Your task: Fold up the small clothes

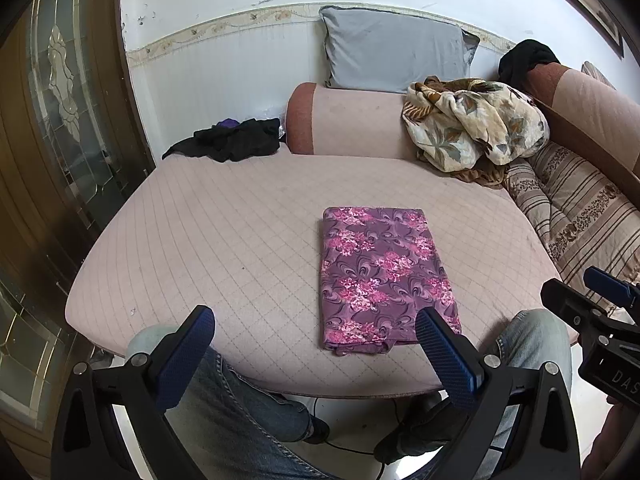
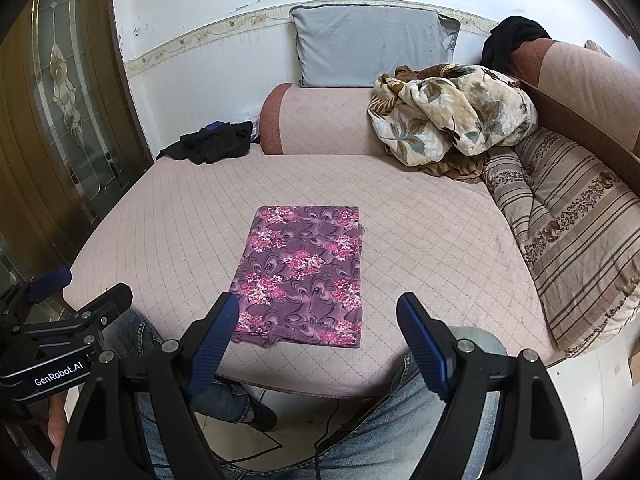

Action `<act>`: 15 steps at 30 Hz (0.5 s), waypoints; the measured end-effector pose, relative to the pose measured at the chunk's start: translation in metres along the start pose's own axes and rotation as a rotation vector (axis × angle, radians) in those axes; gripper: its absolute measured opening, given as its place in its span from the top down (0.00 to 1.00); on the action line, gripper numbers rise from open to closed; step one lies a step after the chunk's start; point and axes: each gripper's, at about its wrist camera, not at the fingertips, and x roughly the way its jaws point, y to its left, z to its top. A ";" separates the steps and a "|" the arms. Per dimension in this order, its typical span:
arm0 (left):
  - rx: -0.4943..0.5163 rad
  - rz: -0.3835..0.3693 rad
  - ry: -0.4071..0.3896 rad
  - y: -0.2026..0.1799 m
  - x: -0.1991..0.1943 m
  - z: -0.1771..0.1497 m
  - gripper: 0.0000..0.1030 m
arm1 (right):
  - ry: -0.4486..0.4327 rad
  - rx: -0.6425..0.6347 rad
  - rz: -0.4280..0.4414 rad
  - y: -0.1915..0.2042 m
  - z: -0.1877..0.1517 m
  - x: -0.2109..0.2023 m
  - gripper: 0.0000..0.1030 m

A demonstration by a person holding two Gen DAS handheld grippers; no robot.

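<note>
A purple cloth with pink flowers (image 1: 384, 276) lies folded into a flat rectangle on the pink quilted bed (image 1: 224, 240), near its front edge; it also shows in the right wrist view (image 2: 304, 276). My left gripper (image 1: 316, 320) is open and empty, held above the bed's front edge, just left of the cloth. My right gripper (image 2: 318, 310) is open and empty, held over the cloth's near end without touching it. A dark heap of clothes (image 1: 232, 140) lies at the bed's far left corner.
A grey pillow (image 1: 396, 52) leans on the wall behind a pink bolster (image 1: 352, 120). A crumpled floral blanket (image 1: 476, 124) and a striped cushion (image 1: 580, 216) lie at the right. A glass-panelled door (image 1: 64, 120) stands at the left. The person's jeans-clad legs (image 2: 400, 432) are below.
</note>
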 end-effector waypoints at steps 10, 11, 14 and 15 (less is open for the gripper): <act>0.007 0.002 0.012 -0.004 0.010 0.003 0.01 | 0.008 -0.002 0.004 -0.003 0.002 0.007 0.22; 0.009 -0.002 0.015 -0.005 0.012 0.004 0.01 | 0.011 -0.001 0.005 -0.005 0.004 0.009 0.22; 0.019 -0.007 0.026 -0.007 0.020 0.005 0.01 | 0.018 0.004 0.007 -0.008 0.007 0.018 0.22; 0.021 -0.009 0.030 -0.008 0.023 0.006 0.01 | 0.021 0.004 0.007 -0.009 0.009 0.021 0.22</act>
